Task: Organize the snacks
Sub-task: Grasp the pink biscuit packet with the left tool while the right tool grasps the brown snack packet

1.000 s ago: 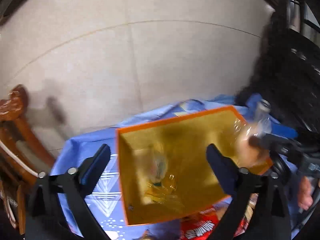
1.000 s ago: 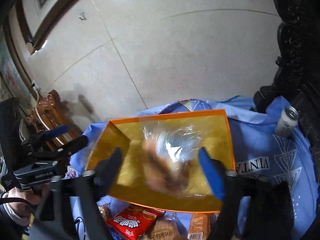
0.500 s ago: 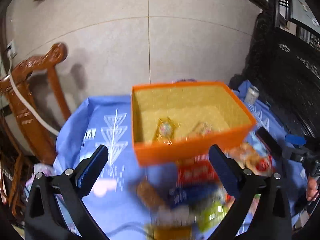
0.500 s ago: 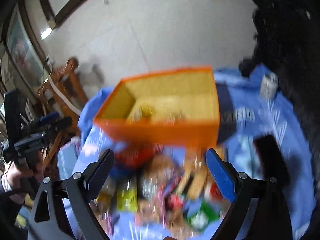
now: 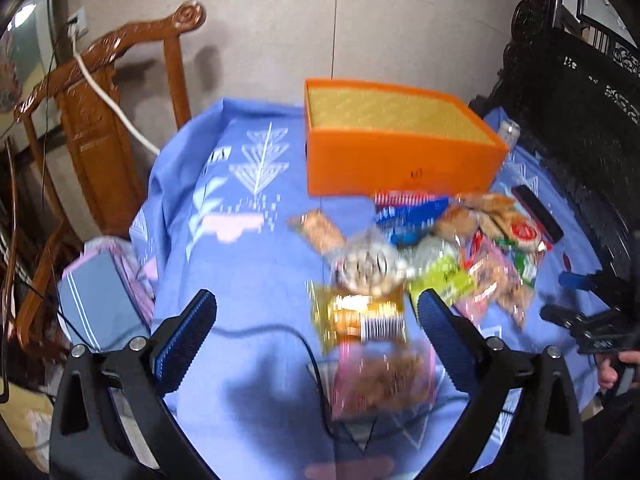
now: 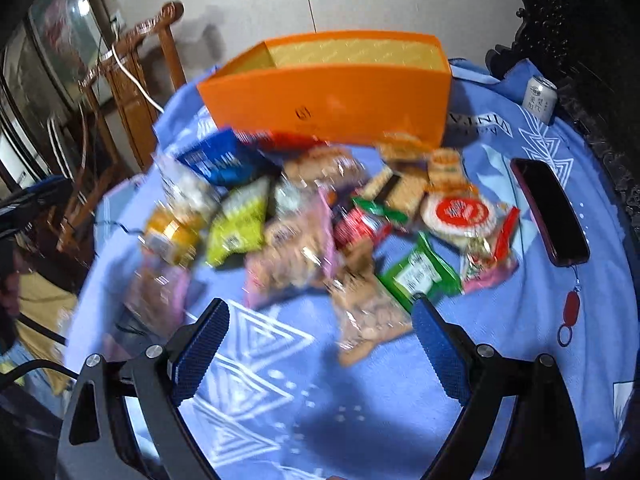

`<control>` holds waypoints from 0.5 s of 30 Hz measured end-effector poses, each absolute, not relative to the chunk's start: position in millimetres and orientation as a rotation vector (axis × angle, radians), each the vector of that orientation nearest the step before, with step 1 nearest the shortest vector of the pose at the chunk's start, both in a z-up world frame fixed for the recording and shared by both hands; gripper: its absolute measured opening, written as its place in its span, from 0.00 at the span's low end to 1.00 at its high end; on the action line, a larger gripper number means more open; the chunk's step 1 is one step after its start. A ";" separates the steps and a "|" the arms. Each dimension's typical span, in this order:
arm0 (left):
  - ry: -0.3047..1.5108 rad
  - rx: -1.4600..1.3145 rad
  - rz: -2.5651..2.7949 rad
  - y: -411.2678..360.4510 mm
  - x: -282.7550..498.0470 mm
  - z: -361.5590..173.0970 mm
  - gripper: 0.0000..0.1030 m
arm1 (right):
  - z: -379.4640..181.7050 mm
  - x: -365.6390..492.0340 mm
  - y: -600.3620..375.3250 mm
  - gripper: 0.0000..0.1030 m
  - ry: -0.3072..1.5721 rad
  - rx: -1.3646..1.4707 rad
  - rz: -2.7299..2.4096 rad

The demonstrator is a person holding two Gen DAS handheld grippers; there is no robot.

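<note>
An orange box (image 5: 400, 160) (image 6: 332, 96) with a yellow lining stands at the far side of the blue cloth. In front of it lies a heap of several snack packets, among them a yellow packet (image 5: 360, 320) and a green packet (image 6: 420, 276). My left gripper (image 5: 316, 320) is open above the near end of the heap, the yellow packet showing between its blue pads below them. My right gripper (image 6: 320, 328) is open too, over a clear bag of nuts (image 6: 368, 320). Neither holds anything. The right gripper also appears at the right edge of the left wrist view (image 5: 580, 304).
A dark phone (image 6: 548, 212) lies on the cloth right of the heap, with a red tag beside it. A white can (image 6: 540, 96) stands at the far right corner. A carved wooden chair (image 5: 100, 92) stands left of the table, and a black cable (image 5: 280, 332) crosses the cloth.
Both grippers have pulled back from over the orange box and come down toward the snack heap. The bag seen between the right fingers over the box is gone from them, and both jaws stand wider.
</note>
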State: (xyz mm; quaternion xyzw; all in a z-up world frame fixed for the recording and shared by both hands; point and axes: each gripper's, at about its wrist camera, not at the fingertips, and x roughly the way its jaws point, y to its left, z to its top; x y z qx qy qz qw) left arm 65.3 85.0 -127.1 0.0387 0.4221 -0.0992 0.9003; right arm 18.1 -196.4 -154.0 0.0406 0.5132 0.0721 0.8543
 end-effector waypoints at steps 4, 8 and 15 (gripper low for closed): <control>0.894 0.098 -0.202 86.1 47.5 -135.1 0.96 | -178.3 29.9 -202.2 0.81 1.104 -0.005 0.149; 0.916 0.099 -0.190 88.2 38.3 -136.8 0.96 | -189.0 41.6 -197.7 0.56 1.114 -0.046 0.221; 0.918 0.116 -0.192 90.7 20.4 -134.0 0.96 | -215.7 52.6 -188.9 0.49 1.134 -0.178 0.281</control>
